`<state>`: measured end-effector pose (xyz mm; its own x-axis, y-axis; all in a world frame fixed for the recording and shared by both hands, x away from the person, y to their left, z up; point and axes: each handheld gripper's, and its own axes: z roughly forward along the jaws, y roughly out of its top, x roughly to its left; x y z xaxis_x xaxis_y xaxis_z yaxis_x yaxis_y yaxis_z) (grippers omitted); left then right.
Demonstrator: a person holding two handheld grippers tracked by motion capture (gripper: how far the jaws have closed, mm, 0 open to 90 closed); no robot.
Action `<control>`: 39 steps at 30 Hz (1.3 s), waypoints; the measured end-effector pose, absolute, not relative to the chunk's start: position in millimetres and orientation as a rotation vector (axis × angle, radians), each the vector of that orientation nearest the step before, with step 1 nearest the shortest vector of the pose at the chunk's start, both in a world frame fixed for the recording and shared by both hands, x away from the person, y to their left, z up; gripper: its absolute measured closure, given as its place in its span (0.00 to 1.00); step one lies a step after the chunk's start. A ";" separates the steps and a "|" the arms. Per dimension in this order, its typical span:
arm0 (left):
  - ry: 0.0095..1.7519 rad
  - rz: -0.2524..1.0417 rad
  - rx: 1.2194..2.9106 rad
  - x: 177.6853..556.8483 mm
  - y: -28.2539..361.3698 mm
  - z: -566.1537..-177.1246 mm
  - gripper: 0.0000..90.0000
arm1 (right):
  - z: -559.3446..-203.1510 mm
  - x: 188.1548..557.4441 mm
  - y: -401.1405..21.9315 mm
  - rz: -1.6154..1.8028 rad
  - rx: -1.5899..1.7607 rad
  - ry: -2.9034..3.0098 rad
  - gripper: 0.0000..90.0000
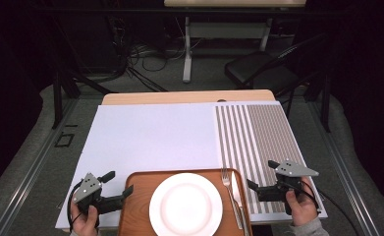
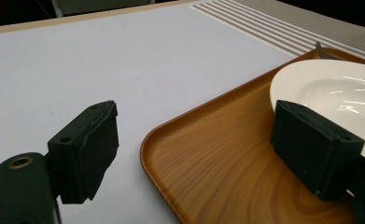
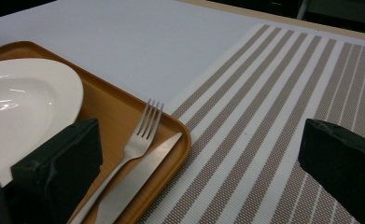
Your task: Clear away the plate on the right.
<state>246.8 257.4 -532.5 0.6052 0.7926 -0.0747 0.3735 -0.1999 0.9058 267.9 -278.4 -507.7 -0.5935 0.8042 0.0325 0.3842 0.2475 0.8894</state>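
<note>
High view: wooden tray (image 1: 135, 206) sits at the near edge of the desk (image 1: 145, 137), w/ a white plate (image 1: 186, 204) in its middle and a fork (image 1: 230, 194) + knife (image 1: 238, 199) side by side along its right rim. Striped placemat (image 1: 258, 142) lies to the right of the tray, bare. Left claw (image 1: 121, 183) hangs at the tray's left rim, jaws apart, holding nothing. Right claw (image 1: 262, 174) is over the placemat just right of the tray, also spread wide, empty.

Left gripper view: left claw (image 2: 194, 140) straddles the tray's (image 2: 208, 154) rounded corner, one jaw over the white desk cover (image 2: 124, 60), the other over the tray next to the plate (image 2: 339, 88). No contact that I can tell.

Right gripper view: right claw (image 3: 199, 158) is open; one jaw sits over the tray (image 3: 110, 107) near the plate (image 3: 26, 107), the other over the placemat (image 3: 264, 93). Fork (image 3: 140, 133) and knife (image 3: 138, 175) lie btwn them, untouched.

Progress, my read: nothing's been moved off the tray yet. Looks like the very start, whether lifting the tray by both rims or laying the setting on the placemat. All of the work is left.
</note>
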 end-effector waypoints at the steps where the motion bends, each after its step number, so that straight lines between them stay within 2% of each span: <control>1: 0.948 0.510 1.804 246.9 257.5 -532.6 0.17 | -508.6 267.6 -281.3 1.299 1.097 2.087 0.00; 20: 0.953 0.507 1.802 247.7 257.9 -533.4 0.17 | -526.6 278.4 -313.7 1.267 1.226 2.013 0.00; 39: 0.952 0.506 1.801 248.0 258.2 -533.8 0.17 | -539.3 284.1 -322.0 1.246 1.275 1.996 0.00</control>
<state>248.0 258.2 -533.8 0.6029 0.7937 -0.0806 0.3773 -0.1946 0.9054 284.1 -322.0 -539.3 -0.4636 0.8819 0.0854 0.4642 0.1596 0.8712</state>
